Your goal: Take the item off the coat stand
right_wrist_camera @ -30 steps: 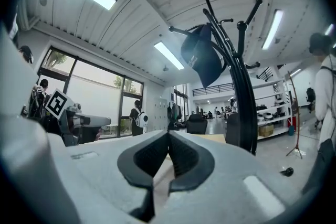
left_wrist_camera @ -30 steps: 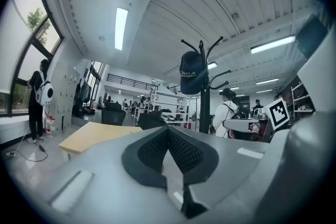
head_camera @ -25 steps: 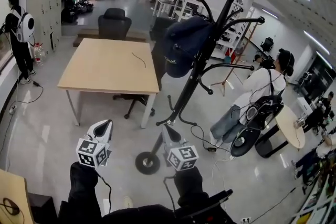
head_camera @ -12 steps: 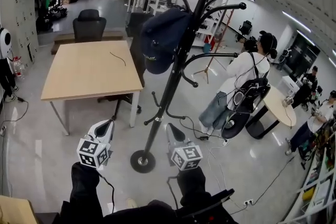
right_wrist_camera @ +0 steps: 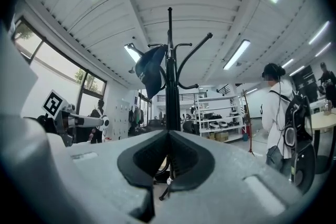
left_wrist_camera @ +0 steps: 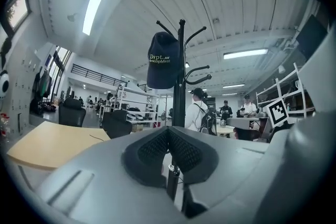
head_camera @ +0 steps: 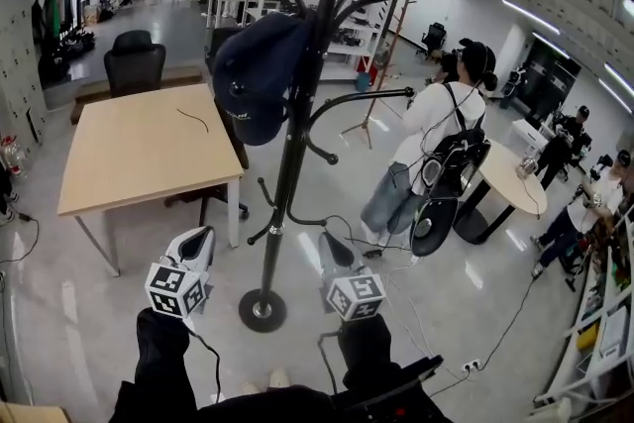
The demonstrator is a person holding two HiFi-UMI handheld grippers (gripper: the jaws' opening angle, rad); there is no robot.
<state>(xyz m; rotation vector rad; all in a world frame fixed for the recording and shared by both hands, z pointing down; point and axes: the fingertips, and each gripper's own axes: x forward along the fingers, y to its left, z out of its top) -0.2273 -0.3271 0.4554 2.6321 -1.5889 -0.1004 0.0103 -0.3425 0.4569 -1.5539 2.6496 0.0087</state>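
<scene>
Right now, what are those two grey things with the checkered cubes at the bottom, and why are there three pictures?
Those are two grabbing tools, and a person holds one in each hand: the left gripper and the right gripper. The cubes are just parts of them. The head view comes from a camera on the person's head, looking down. The two gripper views come from small cameras riding on each tool, looking along its fingers. Both pairs of fingers are pressed together and hold nothing. In front stands a black coat stand with a dark blue cap hanging on it. That cap is the thing to take off. Beside the stand is a wooden table with a thin dark line on it, maybe a cord.
</scene>
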